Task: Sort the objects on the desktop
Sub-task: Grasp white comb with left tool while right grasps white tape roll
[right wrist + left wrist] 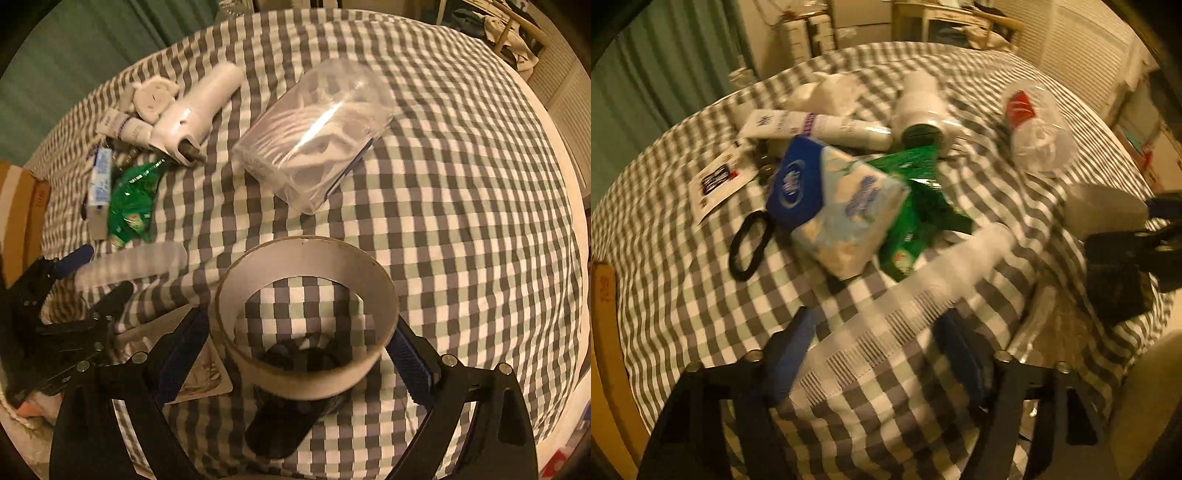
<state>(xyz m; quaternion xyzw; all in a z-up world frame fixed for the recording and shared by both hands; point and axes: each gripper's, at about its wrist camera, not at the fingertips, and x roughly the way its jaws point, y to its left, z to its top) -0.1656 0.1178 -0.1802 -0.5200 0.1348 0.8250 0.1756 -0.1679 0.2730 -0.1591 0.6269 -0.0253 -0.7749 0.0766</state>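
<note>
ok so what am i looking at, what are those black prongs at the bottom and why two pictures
A person holds a two-finger gripper in each hand; a camera on each looks along its fingers, hence the prongs. One picture per gripper: left gripper, right gripper. On the checked tablecloth lie a tissue pack, green packet, hair tie and clear box. A pale comb lies between the open left jaws, ungripped. A ring sits between the right jaws; whether gripped, I cannot tell.

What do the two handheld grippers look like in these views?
Both look alike: the left gripper and right gripper have black angular frames with round silver bolts, and flat fingers faced with blue ribbed pads. No cables, markings or sleeves are visible.
</note>
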